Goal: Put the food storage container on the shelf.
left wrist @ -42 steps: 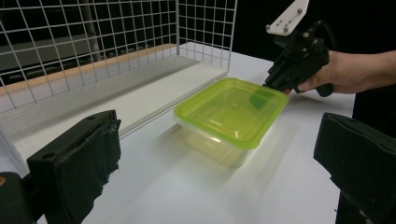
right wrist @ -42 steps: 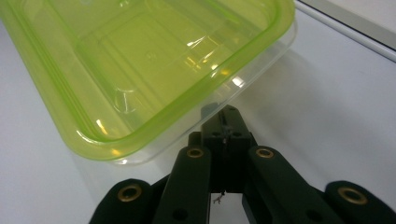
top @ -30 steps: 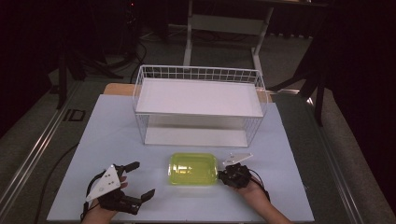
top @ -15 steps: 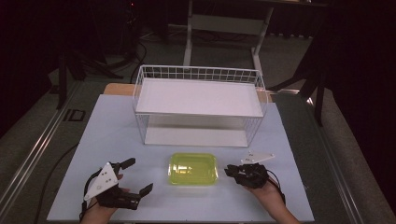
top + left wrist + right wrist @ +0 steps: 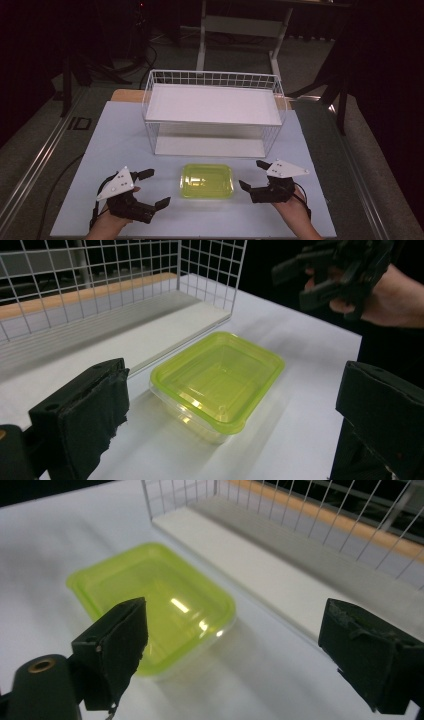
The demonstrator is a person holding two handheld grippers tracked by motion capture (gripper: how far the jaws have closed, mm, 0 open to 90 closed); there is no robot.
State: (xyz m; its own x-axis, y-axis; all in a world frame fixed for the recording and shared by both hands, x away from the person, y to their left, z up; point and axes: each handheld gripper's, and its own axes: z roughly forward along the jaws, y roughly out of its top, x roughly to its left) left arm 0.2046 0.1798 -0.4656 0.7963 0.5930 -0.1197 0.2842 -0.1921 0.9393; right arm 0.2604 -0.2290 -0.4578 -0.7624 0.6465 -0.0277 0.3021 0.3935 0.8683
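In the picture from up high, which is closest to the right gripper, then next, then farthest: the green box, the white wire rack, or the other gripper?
Measured from the right gripper:
1. Green box, just to its left on the table, not touched.
2. White wire rack, farther back, in the middle.
3. Left gripper, beyond the box, at the table's near left.

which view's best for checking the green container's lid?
Left gripper view: the green container sits whole between the open jaws, lid rim and clear base both visible. In the right gripper view one jaw covers its near edge. The high view shows it whole but small, between the left gripper and right gripper.
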